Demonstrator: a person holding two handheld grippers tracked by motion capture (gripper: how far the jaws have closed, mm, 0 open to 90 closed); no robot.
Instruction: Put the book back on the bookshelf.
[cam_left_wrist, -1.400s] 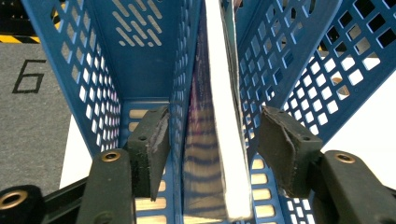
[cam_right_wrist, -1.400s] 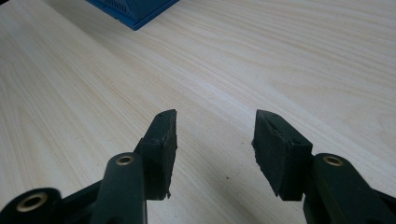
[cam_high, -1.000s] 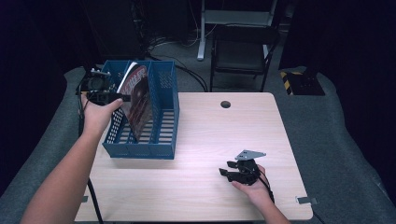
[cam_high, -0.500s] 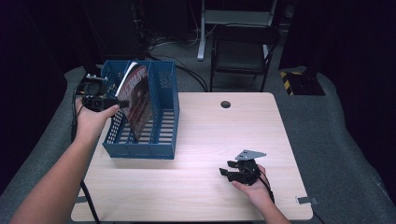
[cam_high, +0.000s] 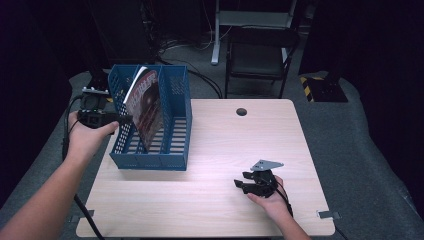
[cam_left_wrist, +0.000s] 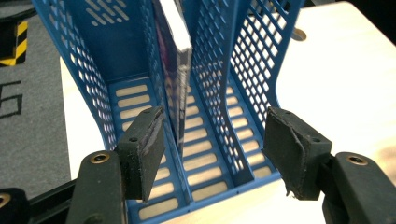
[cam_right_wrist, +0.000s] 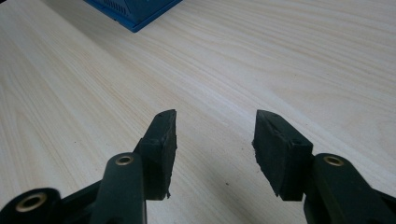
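Observation:
A blue perforated file rack (cam_high: 172, 150) stands on the left part of the wooden table (cam_high: 225, 150). A magazine with a dark red cover (cam_high: 146, 107) leans upright in one of its slots; the left gripper view shows its white page edge (cam_left_wrist: 176, 51) between the blue dividers (cam_left_wrist: 212, 84). My left gripper (cam_high: 122, 119) is held at the rack's left side, open, nothing between its pads (cam_left_wrist: 142, 149). My right gripper (cam_high: 239, 184) rests low over the table's front right, open and empty, pads (cam_right_wrist: 163, 140) above bare wood.
A round cable hole (cam_high: 241, 111) sits near the table's far edge. A dark chair (cam_high: 260, 55) and desk legs stand beyond the table. Grey carpet (cam_high: 350, 140) surrounds it. A corner of the blue rack (cam_right_wrist: 130, 11) lies far ahead of the right gripper.
My left gripper has drawn back to the left, away from the magazine, which stays standing in the rack. The right gripper has not moved.

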